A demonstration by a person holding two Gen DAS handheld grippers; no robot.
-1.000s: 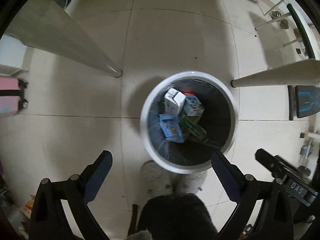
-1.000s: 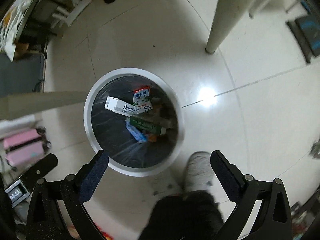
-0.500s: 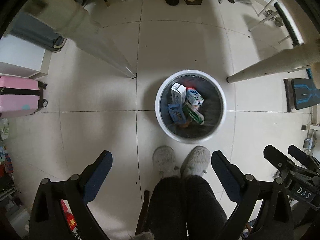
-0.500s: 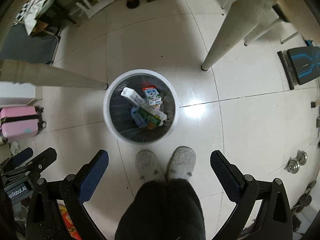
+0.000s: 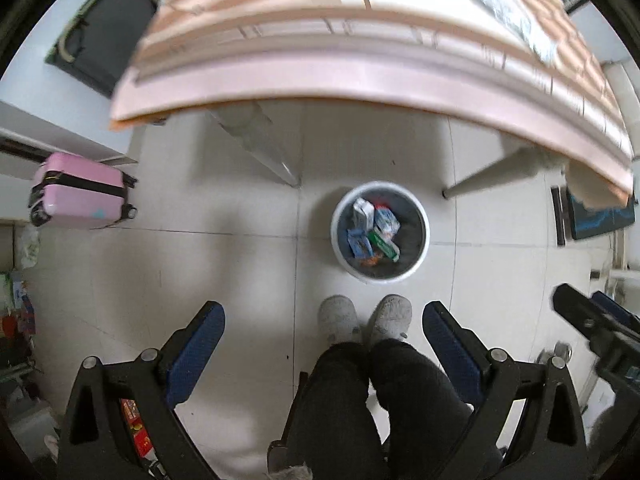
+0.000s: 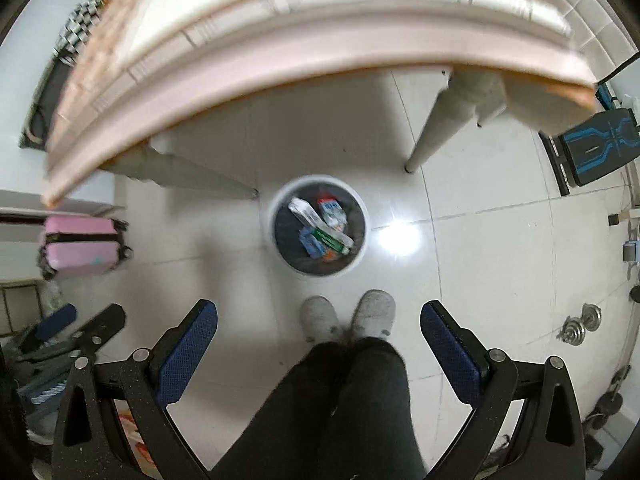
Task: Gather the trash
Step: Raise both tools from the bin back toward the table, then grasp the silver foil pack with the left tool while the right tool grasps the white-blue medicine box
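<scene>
1. Left wrist view: the white trash bin [image 5: 424, 236] stands on the tiled floor [image 5: 200, 264] just right of centre, at about 1 o'clock from the person's grey slippers [image 5: 338, 317], lined with a dark bag
2. Inside it lie cartons [image 5: 374, 228]: a white one, a blue one, a green one and one with red, piled together
3. Left gripper [image 5: 323, 344] is spread wide with nothing between its blue pads [image 5: 196, 354]
4. Right wrist view: right gripper [image 6: 318, 342] is likewise spread wide and empty, the bin at 12 o'clock beyond the slippers
5. Table edge [image 6: 320, 60] arcs blurred across 12 o'clock; a pink suitcase [image 5: 78, 190] sits at 9 o'clock
</scene>
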